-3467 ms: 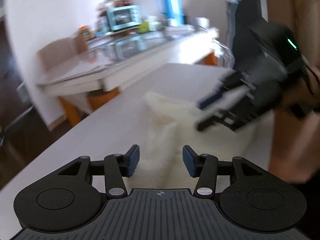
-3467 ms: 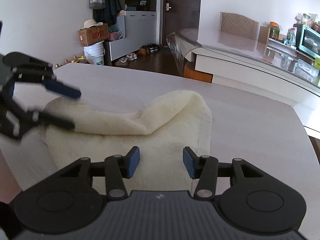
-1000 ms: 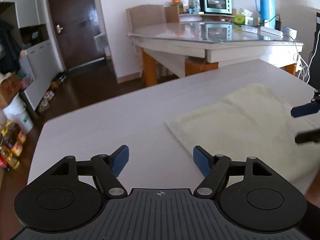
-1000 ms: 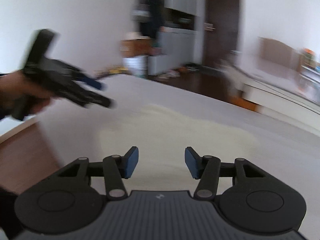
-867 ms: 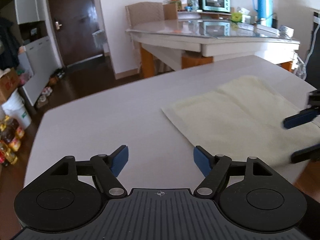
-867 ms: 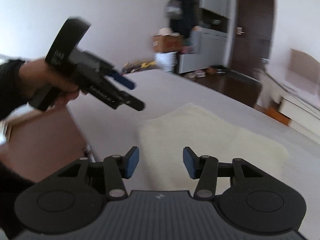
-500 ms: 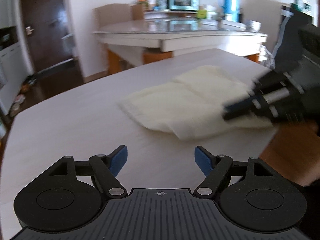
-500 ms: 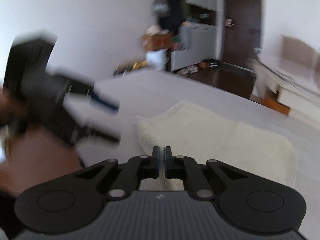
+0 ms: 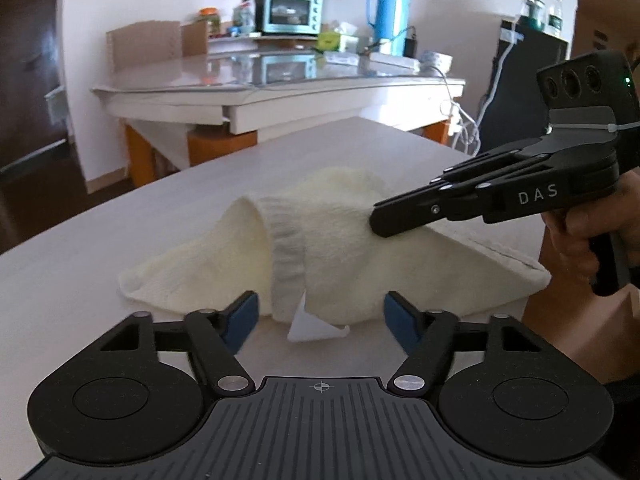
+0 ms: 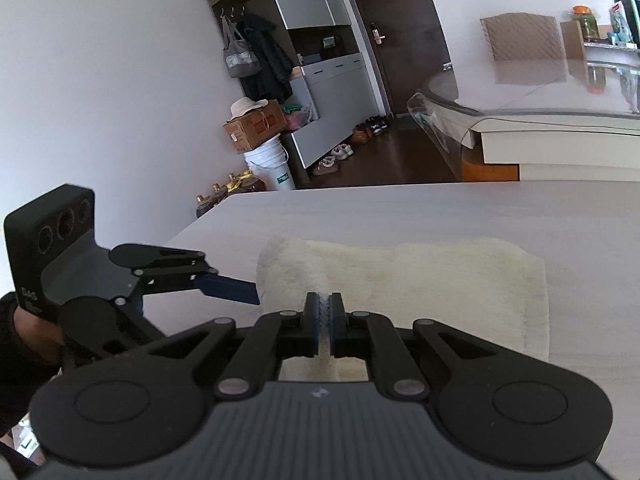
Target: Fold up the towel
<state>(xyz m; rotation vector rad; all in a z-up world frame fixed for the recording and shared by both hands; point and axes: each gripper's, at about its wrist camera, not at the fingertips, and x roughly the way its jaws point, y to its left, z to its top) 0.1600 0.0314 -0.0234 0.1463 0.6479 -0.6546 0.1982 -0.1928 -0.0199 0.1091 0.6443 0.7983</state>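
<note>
Since the earlier frame the right claw (image 10: 324, 318) had clamped the towel (image 9: 344, 240), raising it; its corner hung between the closing left claw (image 9: 320, 316) pads.

teal oven (image 9: 289, 11), blue thermos (image 9: 387, 6), white bucket (image 10: 271, 167), cardboard box (image 10: 254, 125)

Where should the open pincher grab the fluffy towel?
Probably the towel corner nearest the left gripper, where the ribbed hem and white tag lie. It sits between the closing jaws, so come in low from the table's near side. The right gripper already pinches and lifts the neighbouring edge.
</note>
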